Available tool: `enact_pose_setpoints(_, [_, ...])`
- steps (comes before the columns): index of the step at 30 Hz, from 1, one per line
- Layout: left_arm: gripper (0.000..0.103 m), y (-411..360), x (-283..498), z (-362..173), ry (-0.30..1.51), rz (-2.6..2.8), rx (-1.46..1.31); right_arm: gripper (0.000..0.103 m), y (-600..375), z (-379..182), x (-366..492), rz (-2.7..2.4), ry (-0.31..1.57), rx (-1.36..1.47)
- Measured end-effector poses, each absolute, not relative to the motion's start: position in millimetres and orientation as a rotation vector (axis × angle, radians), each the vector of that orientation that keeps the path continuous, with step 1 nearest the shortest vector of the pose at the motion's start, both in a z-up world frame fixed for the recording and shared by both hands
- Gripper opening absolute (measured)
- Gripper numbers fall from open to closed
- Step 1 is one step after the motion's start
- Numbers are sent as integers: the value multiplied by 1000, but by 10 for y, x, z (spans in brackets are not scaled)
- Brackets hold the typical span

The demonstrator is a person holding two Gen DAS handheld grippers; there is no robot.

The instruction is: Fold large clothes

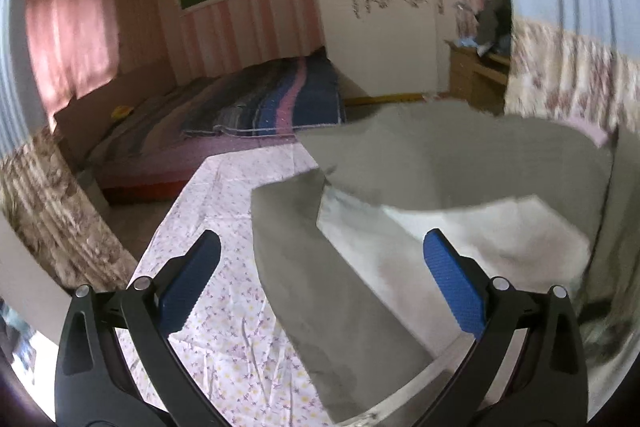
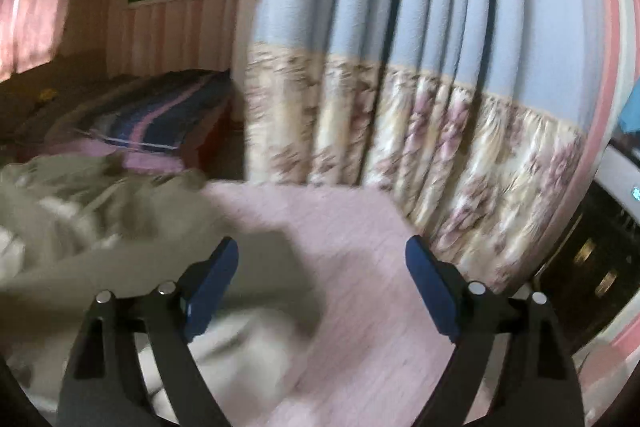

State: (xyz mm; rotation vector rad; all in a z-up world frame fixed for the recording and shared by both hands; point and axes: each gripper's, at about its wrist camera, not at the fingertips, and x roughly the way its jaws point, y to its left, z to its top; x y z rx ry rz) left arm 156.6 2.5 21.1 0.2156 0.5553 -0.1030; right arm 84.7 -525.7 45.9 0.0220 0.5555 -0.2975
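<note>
A large grey garment with a pale lining lies partly folded on a floral sheet. My left gripper is open and empty, hovering just above the garment's near left part. In the right wrist view the same garment lies blurred at the left on the pink sheet. My right gripper is open and empty, over the garment's right edge and the bare sheet.
A blue curtain with a floral hem hangs close on the right of the work surface. A bed with a striped blanket stands behind, then a white wardrobe and a wooden desk.
</note>
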Motion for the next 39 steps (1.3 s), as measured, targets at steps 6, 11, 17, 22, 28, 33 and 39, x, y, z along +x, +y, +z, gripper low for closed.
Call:
enact_pose_setpoints(6, [100, 147, 1583, -26, 615, -114, 249, 93, -4663, 117, 162, -212, 626, 164])
enact_pose_setpoints(11, [100, 235, 1511, -137, 662, -130, 194, 93, -4217, -231, -29, -124, 722, 200])
enact_pose_setpoints(17, [100, 123, 1523, -396, 761, -137, 187, 93, -3838, -429, 94, -30, 769, 259])
enact_pose_setpoints(22, [62, -29, 1634, -557, 832, -196, 158, 29, -3773, -576, 255, -3, 795, 283])
enact_pose_setpoints(28, [0, -314, 1575, -585, 836, -276, 179, 6, -3881, -419, 218, -20, 730, 148])
enact_pose_setpoints(33, [0, -524, 1108, -403, 818, -369, 110, 4, -4223, -138, 322, -109, 676, -14])
enact_pose_setpoints(39, [0, -1260, 246, -180, 794, -608, 71, 3, -4832, 131, 745, -267, 627, -231])
